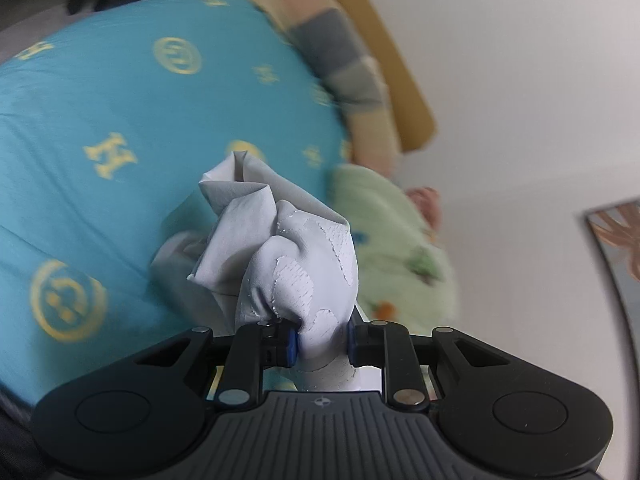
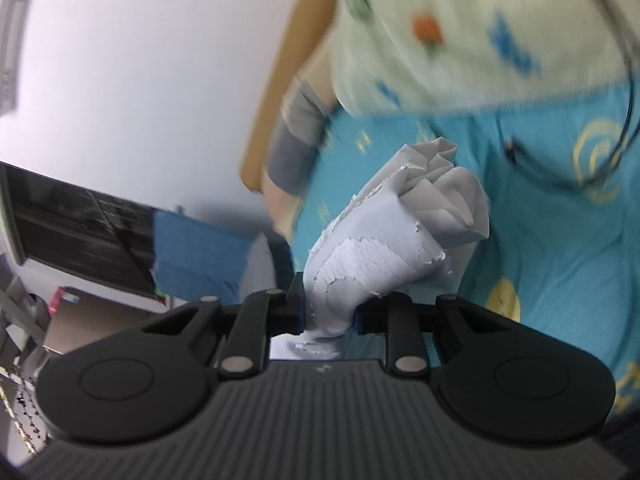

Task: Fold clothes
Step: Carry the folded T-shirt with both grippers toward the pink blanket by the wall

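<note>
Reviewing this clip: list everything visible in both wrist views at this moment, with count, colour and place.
Garment: one, as far as I can tell, pale grey-white with a cracked white print; bunched in both grippers above the bed.
Bedsheet: one, turquoise with yellow emblems; covers the bed under the garment.
Green bedding: one piece, light green with small coloured motifs; at the sheet's edge.
Striped fabric: one piece, grey and beige bands; along the bed's far edge.
Headboard: one, tan; against the white wall.
Blue cloth: one, left in the right wrist view.
Cable: one, dark; crossing the bed.
Left gripper: black, blue pads, clamped on the garment.
Right gripper: black, clamped on the garment.
</note>
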